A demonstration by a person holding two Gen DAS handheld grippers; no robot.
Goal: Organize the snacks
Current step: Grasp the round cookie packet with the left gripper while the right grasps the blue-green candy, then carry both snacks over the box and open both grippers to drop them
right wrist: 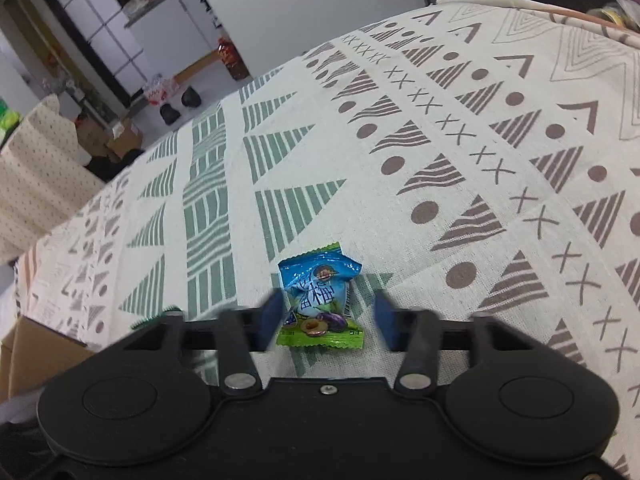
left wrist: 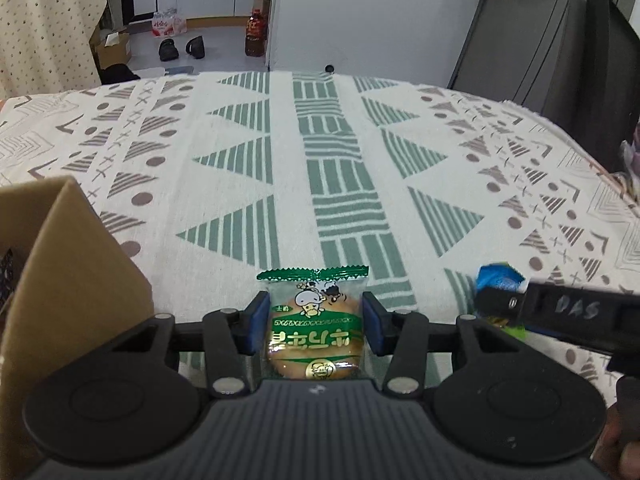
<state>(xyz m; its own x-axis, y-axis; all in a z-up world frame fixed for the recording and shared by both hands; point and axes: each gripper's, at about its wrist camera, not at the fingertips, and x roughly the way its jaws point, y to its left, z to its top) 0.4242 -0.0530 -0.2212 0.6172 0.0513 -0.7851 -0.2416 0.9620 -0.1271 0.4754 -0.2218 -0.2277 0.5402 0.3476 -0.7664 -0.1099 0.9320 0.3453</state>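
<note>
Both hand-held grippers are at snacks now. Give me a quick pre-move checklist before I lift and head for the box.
1. Left hand-held gripper pads against the green biscuit packet: ok.
2. Right hand-held gripper closed on the blue candy packet: not ok, gap at one pad.
3. Candy packet between right fingers: ok.
4. Cardboard box at left: ok.
5. Box interior free: cannot tell.
6. Grippers apart: ok.

Cardboard box [left wrist: 60, 280]: cut off by left edge, left wrist view; only corner [right wrist: 36, 354] visible in right wrist view. Plum candy packet [left wrist: 499, 278]: mostly hidden behind right gripper finger [left wrist: 560, 310]. Left pad of right gripper [right wrist: 272, 318]: motion-blurred. Biscuit packet [left wrist: 316, 320]: lower end hidden behind gripper body.
</note>
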